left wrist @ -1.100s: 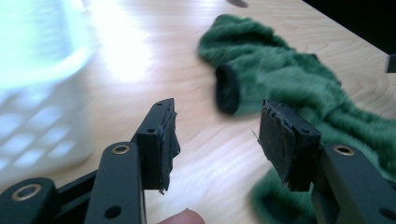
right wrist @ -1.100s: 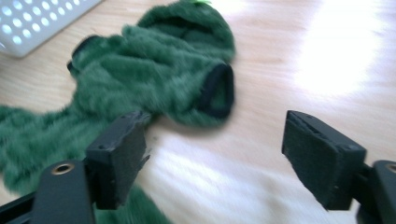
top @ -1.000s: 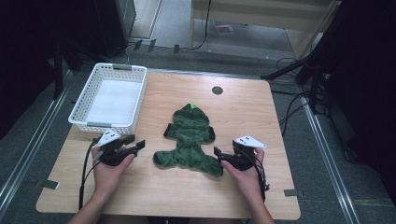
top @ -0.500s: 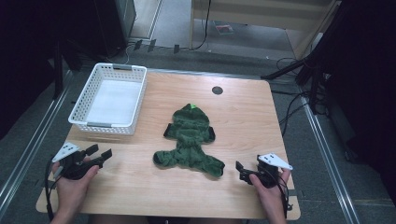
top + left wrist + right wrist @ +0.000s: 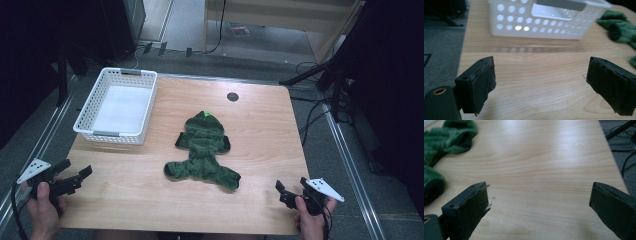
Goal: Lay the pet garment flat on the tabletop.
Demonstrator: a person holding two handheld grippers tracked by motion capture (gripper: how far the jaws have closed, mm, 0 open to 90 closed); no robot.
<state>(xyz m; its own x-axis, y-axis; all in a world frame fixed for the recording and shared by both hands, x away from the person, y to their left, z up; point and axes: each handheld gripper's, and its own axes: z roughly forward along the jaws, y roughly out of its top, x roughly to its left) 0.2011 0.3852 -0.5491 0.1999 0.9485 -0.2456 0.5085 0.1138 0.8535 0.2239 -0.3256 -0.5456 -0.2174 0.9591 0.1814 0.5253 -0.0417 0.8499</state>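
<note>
A fuzzy green hooded garment (image 5: 202, 150) lies flat in the middle of the wooden table (image 5: 265, 135), hood pointing away from me. My left gripper (image 5: 76, 169) hovers open at the table's near left corner, well left of the garment, with nothing between its jaws. In the left gripper view the left gripper (image 5: 541, 82) faces the white basket (image 5: 544, 27), with the garment (image 5: 619, 27) at the far right. My right gripper (image 5: 291, 184) is open and empty at the near right edge. In the right gripper view the right gripper (image 5: 539, 205) is over bare wood, and the garment (image 5: 446, 140) lies at upper left.
An empty white perforated basket (image 5: 116, 134) stands at the table's back left. A black round grommet (image 5: 232, 96) sits near the far edge. Cables and dark stands (image 5: 320, 80) lie on the floor to the right of the table.
Both grippers have drawn back from the garment's lower end, the left to the near left corner and the right to the near right edge. The garment stays flat where it was.
</note>
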